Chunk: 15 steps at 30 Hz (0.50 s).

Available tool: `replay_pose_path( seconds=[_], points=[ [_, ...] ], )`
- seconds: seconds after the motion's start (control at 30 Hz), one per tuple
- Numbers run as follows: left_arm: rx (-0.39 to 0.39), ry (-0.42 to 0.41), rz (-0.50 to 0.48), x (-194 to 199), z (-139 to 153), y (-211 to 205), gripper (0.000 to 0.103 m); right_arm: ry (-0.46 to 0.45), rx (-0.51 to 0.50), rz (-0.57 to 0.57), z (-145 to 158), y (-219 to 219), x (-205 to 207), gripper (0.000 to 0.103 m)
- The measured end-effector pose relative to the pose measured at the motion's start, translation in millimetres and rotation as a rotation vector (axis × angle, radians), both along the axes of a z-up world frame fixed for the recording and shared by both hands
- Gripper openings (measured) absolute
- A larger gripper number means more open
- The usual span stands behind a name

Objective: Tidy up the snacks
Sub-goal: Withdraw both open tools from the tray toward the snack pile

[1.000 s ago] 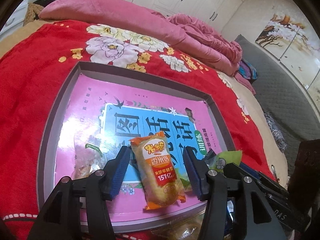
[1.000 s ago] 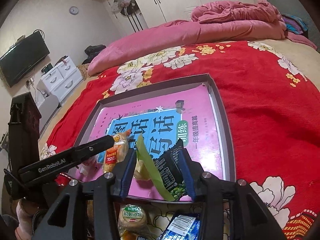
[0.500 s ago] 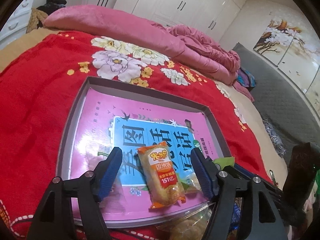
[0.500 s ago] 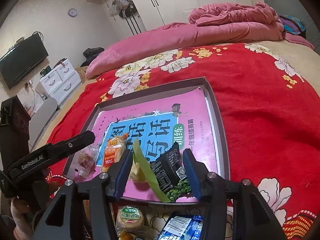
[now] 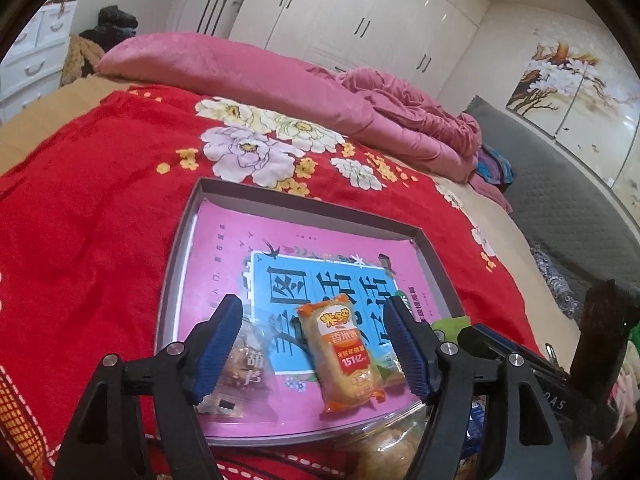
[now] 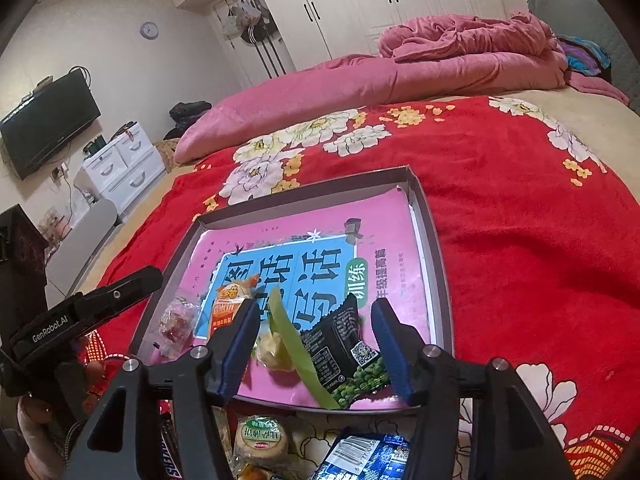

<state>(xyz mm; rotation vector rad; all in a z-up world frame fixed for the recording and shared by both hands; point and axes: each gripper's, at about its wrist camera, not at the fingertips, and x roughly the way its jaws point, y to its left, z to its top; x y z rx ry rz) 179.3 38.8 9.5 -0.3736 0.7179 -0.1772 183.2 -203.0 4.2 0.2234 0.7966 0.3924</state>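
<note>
Left wrist view: the left gripper point(image 5: 312, 350) hangs over the tray's near edge, blue ribbed pads apart and just widened, touching nothing; the glossy orange rice-cracker pack point(image 5: 344, 354) lies flat between them on the pink book cover point(image 5: 224, 240). A clear crinkly wrapped snack point(image 5: 240, 364) sits partly behind the left pad. From the right wrist view, the right gripper point(image 6: 314, 342), jaws also just spreading, stands clear of the black-and-green pea packet point(image 6: 346, 354) and a small yellow-wrapped sweet point(image 6: 270, 354), both in the grey, low-walled tray point(image 6: 434, 240). Nearer, on the plush red floral blanket point(image 6: 520, 220), lie a round wrapped cake point(image 6: 262, 436) and a blue packet point(image 6: 366, 456).
</note>
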Motion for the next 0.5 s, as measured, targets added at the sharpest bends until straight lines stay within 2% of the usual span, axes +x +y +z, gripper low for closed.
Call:
replay_pose_path(
  seconds=[0.2,0.5],
  points=[
    [0.013,-0.012,0.024,-5,3,3,0.078,-0.017,-0.006,-0.001,3,-4,-2,0.060],
    [-0.009,0.011,-0.045,-17,2,-8,0.080,-0.031,-0.006,0.003,5,-7,-6,0.065]
  ],
)
